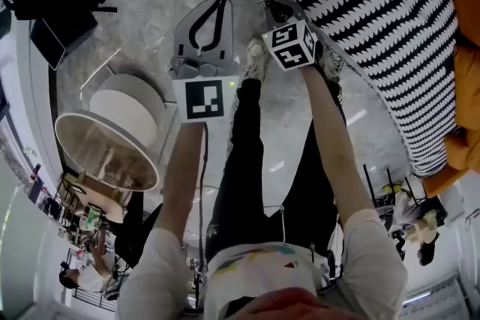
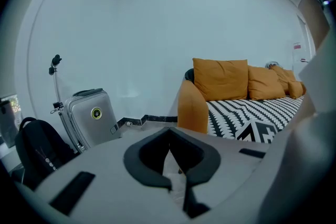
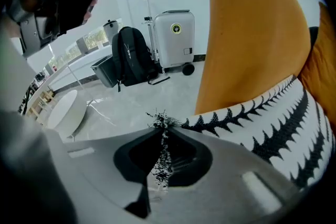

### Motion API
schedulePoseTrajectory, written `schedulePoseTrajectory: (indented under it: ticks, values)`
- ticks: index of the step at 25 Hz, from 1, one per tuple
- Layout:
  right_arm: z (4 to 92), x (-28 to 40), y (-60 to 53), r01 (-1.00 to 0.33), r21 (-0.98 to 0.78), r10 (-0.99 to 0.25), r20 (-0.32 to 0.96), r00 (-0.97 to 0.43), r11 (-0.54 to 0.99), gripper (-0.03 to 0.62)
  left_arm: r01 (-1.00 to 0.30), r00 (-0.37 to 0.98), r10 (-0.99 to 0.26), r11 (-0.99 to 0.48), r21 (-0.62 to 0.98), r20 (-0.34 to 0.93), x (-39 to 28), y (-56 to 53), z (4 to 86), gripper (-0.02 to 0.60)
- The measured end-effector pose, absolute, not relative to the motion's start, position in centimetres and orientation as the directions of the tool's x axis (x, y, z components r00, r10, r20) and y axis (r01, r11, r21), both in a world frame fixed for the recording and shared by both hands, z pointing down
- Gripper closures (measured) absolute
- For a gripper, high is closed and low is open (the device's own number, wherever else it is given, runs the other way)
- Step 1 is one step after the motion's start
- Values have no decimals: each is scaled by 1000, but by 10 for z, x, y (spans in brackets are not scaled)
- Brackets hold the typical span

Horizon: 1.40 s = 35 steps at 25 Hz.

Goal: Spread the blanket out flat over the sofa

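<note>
Clamping the blanket fringe, right tongs show square markers.

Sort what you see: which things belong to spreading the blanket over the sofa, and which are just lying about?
Job: blanket; sofa; right gripper, fingers shut on the blanket's fringe; left gripper, shut.
Lying about: suitcase; backpack; round table.
</note>
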State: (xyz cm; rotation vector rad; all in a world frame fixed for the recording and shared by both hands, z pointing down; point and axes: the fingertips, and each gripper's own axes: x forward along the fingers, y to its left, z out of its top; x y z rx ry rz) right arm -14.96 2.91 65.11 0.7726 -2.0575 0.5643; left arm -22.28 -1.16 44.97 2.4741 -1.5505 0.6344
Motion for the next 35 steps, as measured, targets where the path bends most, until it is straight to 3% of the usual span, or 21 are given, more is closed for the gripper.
schedulePoseTrajectory:
  ticks: [18,25,27,30,35]
  values:
    - [711,-142,15,-710,-121,-250,884,-394,694,579,-880,379,-808,-465,-93,451,-226,-7,475,566]
    - [695,-140,10,-700,-175,-243,857,-455,692,577,-888,367,-820,-450,-98,439,-217,-20,460,566]
    - [690,-142,15,-706,-186,-249,849,-465,683,545,-887,362,-819,-449,-104,446,-219,-21,455,566]
    - [685,-148,30,-716,-208,-247,845,-474,666,419,-889,357,-823,-445,-109,442,-223,-20,448,566]
    - [651,-142,33,-722,-205,-292,816,-499,661,387,-898,347,-836,-427,-107,425,-207,-30,425,566]
